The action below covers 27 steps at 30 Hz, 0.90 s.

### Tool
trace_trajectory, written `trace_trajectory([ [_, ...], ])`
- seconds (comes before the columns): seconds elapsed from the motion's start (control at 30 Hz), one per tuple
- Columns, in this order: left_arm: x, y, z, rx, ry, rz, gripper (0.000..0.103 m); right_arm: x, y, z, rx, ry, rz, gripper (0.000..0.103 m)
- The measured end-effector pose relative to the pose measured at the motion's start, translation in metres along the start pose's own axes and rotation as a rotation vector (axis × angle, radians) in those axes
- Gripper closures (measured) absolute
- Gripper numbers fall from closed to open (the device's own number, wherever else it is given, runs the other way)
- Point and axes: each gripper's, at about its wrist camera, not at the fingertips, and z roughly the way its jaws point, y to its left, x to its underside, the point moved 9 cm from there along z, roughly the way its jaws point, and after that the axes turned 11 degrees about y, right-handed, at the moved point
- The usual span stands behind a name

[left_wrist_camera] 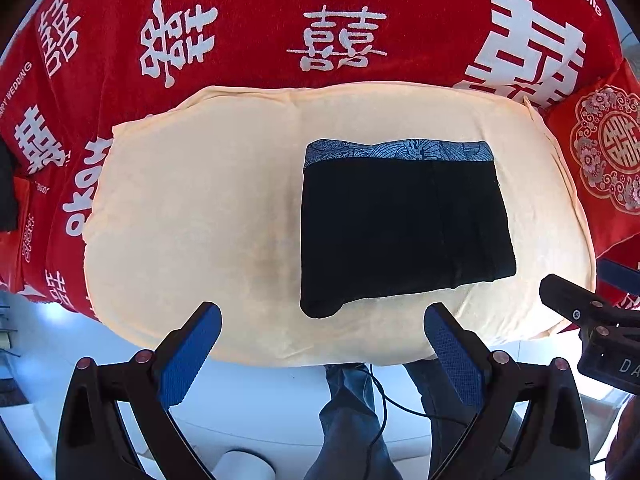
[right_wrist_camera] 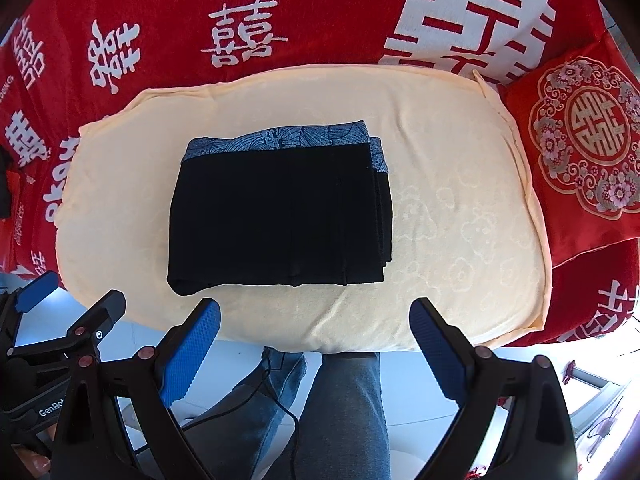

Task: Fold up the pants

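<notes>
Honestly, the folded black fabric pants with the blue patterned waistband (right_wrist_camera: 280,212) sit on the cream cushion (right_wrist_camera: 460,220), waistband far, long axis left-right, just past both empty spread-wide grippers, right gripper (right_wrist_camera: 316,322) squarer on than left gripper (left_wrist_camera: 323,326).

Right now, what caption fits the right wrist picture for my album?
Folded black pants rest on a cream cushion, with the open right tongs above its near edge.
</notes>
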Motion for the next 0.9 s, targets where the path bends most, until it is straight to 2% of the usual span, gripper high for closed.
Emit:
trace_trajectory([
  [0.9,-0.0003,-0.0001,-0.0013,-0.009,-0.007,0.025,0.002,0.0012,0.0071,-0.0009,0.036,-0.011,-0.021,0.007],
])
